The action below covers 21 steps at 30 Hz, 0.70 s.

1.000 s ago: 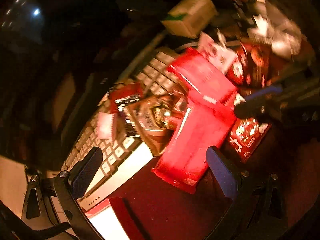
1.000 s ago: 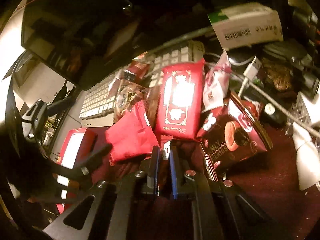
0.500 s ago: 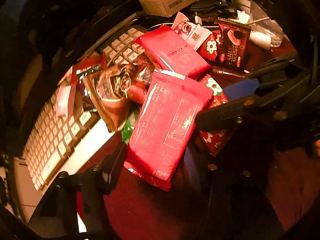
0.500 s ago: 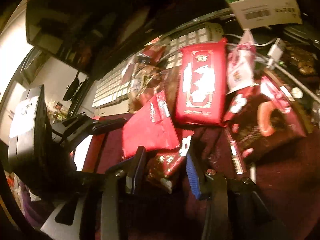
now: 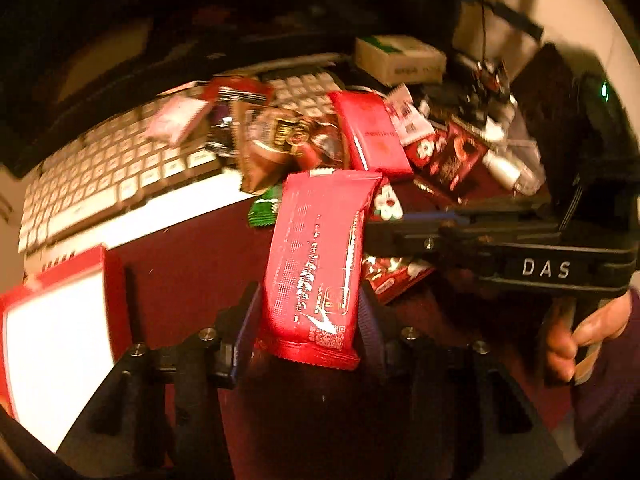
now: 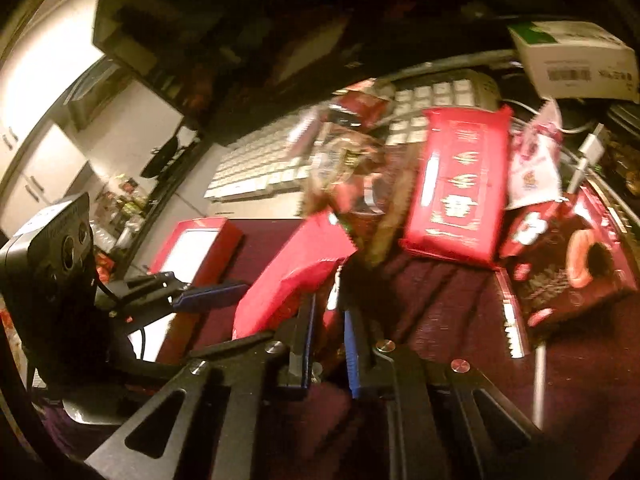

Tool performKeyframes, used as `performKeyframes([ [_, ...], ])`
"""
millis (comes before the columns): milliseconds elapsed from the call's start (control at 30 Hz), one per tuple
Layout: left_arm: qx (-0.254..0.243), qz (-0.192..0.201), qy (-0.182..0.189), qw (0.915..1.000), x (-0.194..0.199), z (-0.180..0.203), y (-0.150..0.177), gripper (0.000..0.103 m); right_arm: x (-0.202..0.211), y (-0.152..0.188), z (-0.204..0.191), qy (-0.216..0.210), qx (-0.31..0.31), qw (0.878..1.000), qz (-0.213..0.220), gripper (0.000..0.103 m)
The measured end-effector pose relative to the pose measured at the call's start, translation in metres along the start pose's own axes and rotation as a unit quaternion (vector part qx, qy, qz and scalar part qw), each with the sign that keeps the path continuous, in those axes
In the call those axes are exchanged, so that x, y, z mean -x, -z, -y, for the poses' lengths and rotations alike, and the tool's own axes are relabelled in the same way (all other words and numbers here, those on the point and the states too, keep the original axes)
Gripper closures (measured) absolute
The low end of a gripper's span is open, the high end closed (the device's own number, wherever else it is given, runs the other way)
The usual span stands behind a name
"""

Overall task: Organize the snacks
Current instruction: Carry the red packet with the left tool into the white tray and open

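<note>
A: Left claw point(image 5: 308, 320)?
B: Squeezed on the big red snack pack point(image 5: 316, 264), low end, pack sticking up off the counter point(image 5: 192, 264). It's light, soft, crinkly, prob slippery, so grab the flat middle, not the frilly edge.
A: Right claw point(image 6: 328, 344)?
B: Nearly closed on a small red pack point(image 6: 334, 320), I think. Blurry tho.
A: And the counter?
B: Dark red cloth. Red box point(image 5: 56, 336) at left, keyboard point(image 5: 116, 184) behind w/ more snacks piled on it, white box point(image 6: 576, 60) far right. Room's dim, orange light.

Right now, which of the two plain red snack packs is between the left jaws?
The long red pack with white print, lifted clear of the pile. The other red pack lies flat by the keyboard.
</note>
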State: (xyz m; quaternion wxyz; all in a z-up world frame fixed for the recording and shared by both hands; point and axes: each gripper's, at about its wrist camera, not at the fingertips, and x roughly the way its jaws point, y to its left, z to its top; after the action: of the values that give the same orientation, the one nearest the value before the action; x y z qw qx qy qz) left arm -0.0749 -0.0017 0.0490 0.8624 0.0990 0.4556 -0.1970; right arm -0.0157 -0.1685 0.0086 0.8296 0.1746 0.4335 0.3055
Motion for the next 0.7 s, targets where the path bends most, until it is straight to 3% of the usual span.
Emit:
performKeyframes([
  [333,0.056,0.073,-0.018,0.9956,0.043,-0.037,0.014,0.061,-0.008,0.010,-0.055,-0.108,0.000,0.994,0.013,0.092],
  [533,0.129,0.098,-0.033,0.9862,0.077,-0.089,0.047,0.061,-0.039,0.010,-0.117,-0.126,0.034,0.991,-0.006,0.092],
  [700,0.190,0.090,-0.063,0.9756,0.090,-0.139,0.085,0.061,-0.081,0.014,-0.152,-0.131,0.036,0.990,-0.041,0.092],
])
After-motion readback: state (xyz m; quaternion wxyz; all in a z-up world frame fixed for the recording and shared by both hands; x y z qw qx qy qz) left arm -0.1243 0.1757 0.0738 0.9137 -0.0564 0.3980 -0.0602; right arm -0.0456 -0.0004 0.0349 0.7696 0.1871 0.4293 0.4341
